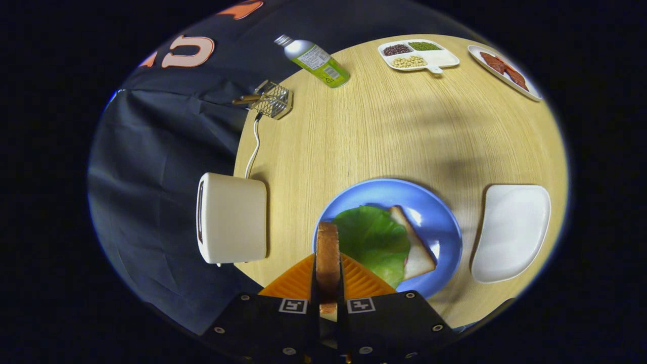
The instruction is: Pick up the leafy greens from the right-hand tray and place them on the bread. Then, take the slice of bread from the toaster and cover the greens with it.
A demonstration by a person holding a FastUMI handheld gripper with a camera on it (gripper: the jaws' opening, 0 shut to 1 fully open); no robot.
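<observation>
My gripper (328, 283) is shut on a slice of toast (327, 258), held on edge between both fingers, high above the table. Below and just beyond the slice lies the blue plate (438, 222) with a bread slice (417, 250) on it, covered for the most part by a green leaf (373, 237). The cream toaster (231, 218) stands to the left of the plate at the table's edge, its cord running back. To the right of the plate sits the white tray (510, 231), bare.
At the far side of the round wooden table (384, 131) lie a green bottle (313, 60) on its side, a wire rack (273, 99), a divided dish of beans (417, 54) and a plate of red slices (505, 71).
</observation>
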